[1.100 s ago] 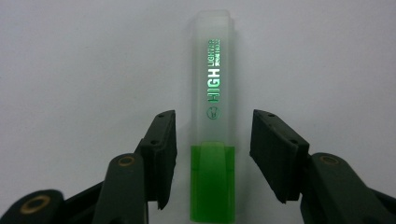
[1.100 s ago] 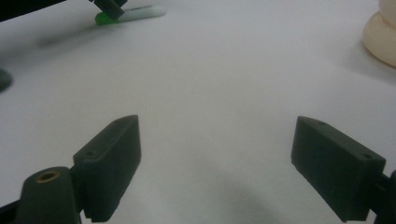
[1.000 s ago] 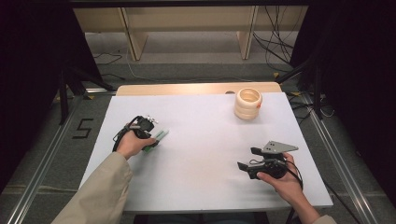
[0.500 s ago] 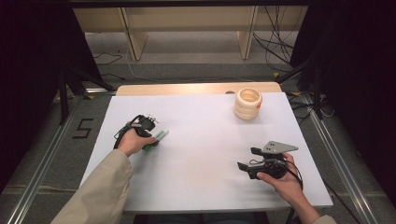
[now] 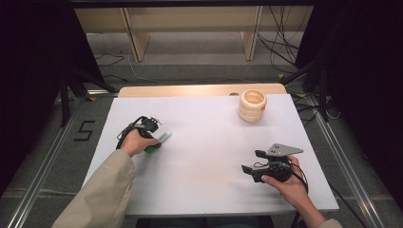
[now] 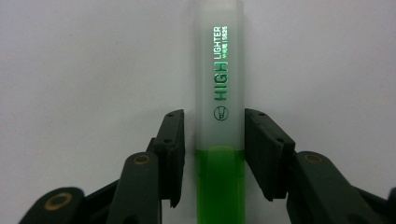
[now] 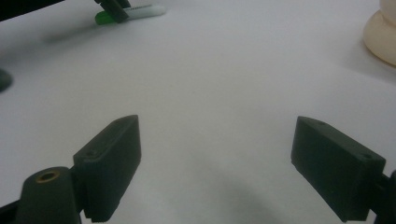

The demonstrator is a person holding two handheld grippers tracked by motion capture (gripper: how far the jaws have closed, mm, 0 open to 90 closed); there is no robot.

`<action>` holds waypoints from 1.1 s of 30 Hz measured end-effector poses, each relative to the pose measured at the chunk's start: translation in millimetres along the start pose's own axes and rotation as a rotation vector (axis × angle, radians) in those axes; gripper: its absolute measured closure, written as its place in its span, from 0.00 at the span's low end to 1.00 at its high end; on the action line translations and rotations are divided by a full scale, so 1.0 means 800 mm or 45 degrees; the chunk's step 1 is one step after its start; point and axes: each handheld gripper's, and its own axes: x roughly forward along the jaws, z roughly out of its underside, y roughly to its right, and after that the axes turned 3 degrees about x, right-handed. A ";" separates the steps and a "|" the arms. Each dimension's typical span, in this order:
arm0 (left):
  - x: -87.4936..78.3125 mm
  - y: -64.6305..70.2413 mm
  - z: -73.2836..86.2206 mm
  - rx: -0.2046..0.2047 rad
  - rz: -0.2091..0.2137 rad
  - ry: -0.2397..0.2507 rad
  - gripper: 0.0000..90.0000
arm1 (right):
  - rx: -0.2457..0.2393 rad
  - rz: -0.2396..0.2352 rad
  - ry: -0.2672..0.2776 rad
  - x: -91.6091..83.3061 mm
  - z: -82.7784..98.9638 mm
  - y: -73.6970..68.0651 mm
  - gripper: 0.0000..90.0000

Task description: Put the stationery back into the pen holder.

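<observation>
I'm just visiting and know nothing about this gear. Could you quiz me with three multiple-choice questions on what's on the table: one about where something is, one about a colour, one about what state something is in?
1. Where does the cream ringed holder stand on the white table?
A. far right part
B. near left corner
C. dead centre

2. What colour is the ink end of the highlighter?
A. pink
B. green
C. blue

3. How do the jaws of the right hand-held gripper stand?
A. clamped on the holder
C. shut on nothing
B. wide apart, nothing between them

Answers:
1 A, the high view shows it near the table's far edge, right of the middle.
2 B, the left gripper view shows a green lower section between the jaws of the left hand-held gripper, under the clear printed cap.
3 B, the right gripper view shows bare table between the two jaws.
</observation>
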 end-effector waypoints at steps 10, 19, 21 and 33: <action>0.000 0.001 -0.003 0.002 0.015 -0.027 0.73 | 0.001 -0.001 -0.001 0.000 0.000 0.000 0.19; 0.000 0.000 -0.003 0.005 0.021 -0.027 0.74 | -0.002 -0.002 -0.001 0.000 0.000 0.000 0.19; 0.000 0.000 -0.004 0.014 0.020 -0.027 0.74 | -0.002 -0.003 -0.002 0.000 0.000 0.000 0.19; -0.012 0.012 0.000 0.105 0.080 -0.012 0.74 | -0.008 -0.006 -0.001 -0.001 0.000 0.000 0.19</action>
